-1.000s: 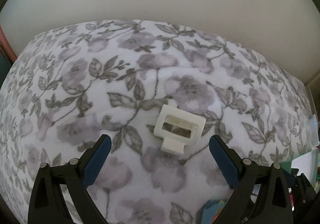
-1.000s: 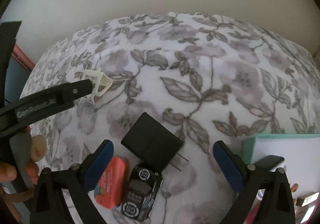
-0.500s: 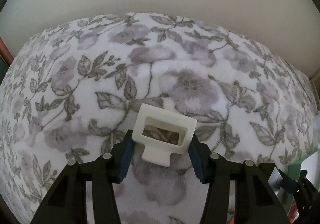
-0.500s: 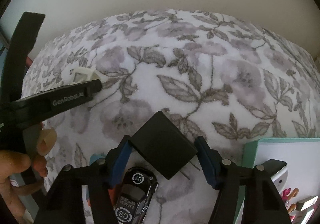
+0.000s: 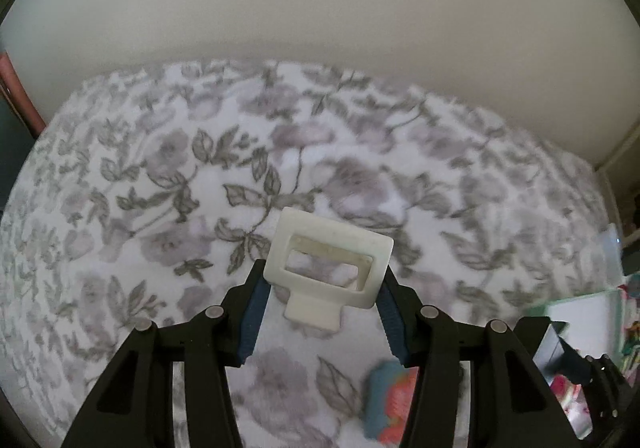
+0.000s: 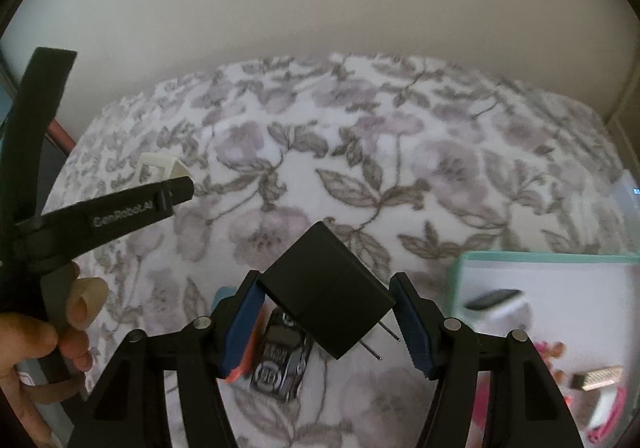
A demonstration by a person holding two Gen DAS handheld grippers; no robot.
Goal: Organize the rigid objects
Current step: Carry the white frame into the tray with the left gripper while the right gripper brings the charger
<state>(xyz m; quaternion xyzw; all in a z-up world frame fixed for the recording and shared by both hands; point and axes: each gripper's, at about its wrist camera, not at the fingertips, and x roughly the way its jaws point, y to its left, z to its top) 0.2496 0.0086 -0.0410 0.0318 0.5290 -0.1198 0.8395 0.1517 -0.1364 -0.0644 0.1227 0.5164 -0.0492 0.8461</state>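
Spreading across both views is a bed (image 6: 460, 176) under a grey floral blanket, and at its right edge sits a teal-rimmed tray (image 6: 454, 280) already carrying small things, a dark flat item and some pink pieces among them; the coming move most likely turns on that tray, since it lies to the right of both held objects and much nearer the right hand. The right tool (image 6: 326, 322) is roughly half open, its jaws having just been closing, and its blue pads press on the opposite corners of a black plug-in adapter (image 6: 326, 296), which sits diamond-wise between them with its two metal prongs pointing down and to the right, toward the tray. Under it on the blanket lie a small black toy car (image 6: 282, 364) and an orange packet (image 6: 240, 360), both apart from the adapter. The left tool (image 5: 322, 318) is likewise about half open after just closing, clamped on the two short sides of a white plastic rectangular frame piece (image 5: 328, 262); the frame's long axis runs straight across between the fingers and its small tab points back toward the camera. In the right wrist view that same frame shows well off to the left, beside the person's hand (image 6: 36, 344), so the left hand probably has the longer carry to the tray.
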